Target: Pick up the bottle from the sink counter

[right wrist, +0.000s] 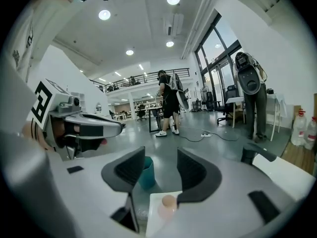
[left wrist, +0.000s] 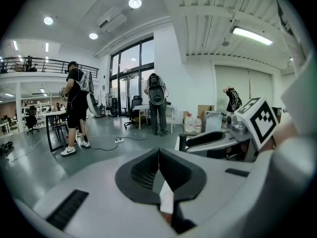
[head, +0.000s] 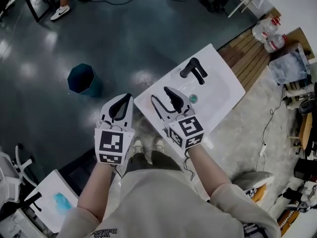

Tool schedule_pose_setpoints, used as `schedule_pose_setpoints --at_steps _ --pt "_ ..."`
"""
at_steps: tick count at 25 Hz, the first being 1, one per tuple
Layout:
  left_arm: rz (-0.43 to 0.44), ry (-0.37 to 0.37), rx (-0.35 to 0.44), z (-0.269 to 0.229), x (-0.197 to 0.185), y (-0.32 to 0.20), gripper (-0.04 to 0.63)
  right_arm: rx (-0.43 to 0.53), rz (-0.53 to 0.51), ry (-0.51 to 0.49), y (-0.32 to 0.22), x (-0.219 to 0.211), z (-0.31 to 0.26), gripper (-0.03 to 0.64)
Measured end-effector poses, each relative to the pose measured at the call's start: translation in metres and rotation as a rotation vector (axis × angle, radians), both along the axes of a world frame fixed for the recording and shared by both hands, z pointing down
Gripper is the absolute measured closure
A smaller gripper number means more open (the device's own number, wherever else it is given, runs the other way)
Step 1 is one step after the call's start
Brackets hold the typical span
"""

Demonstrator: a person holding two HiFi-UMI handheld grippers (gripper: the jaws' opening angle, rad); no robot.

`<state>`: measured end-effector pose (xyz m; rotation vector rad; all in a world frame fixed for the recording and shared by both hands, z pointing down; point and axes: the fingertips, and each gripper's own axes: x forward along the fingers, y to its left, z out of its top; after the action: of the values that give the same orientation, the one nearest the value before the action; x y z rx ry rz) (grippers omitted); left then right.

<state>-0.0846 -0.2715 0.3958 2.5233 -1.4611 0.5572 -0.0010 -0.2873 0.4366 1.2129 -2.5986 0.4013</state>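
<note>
A white sink counter (head: 218,90) with a black faucet (head: 193,70) stands in front of me. My right gripper (head: 166,101) hovers over its near left corner, jaws apart and empty. In the right gripper view (right wrist: 161,170), a small pale pink bottle with a round cap (right wrist: 168,203) stands on the counter's corner (right wrist: 153,207), just below the right jaw; in the head view the gripper hides it. My left gripper (head: 123,103) hangs shut over the floor, left of the counter, holding nothing. In its own view (left wrist: 159,168) its jaws meet.
A teal bin (head: 83,79) stands on the grey floor to the left. Water jugs (head: 268,33) and a wooden platform (head: 250,58) lie behind the counter. Several people stand farther off in the room (left wrist: 77,108). Cables and clutter lie at the right.
</note>
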Motion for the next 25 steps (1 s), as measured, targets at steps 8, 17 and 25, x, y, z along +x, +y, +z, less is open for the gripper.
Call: schedule_pose_setpoints --at_steps 8,17,25 --pt "0.067 -0.043 -0.011 0.055 0.008 -0.015 0.588 -0.057 -0.052 0.041 -0.02 -0.01 0.064 0.442" --pt "0.063 -0.026 -0.119 0.119 0.005 -0.021 0.586 -0.112 -0.139 0.086 -0.024 -0.025 0.127 0.44" --pt "0.089 0.006 -0.199 0.165 0.013 -0.021 0.586 -0.124 -0.199 0.124 -0.023 -0.028 0.161 0.444"
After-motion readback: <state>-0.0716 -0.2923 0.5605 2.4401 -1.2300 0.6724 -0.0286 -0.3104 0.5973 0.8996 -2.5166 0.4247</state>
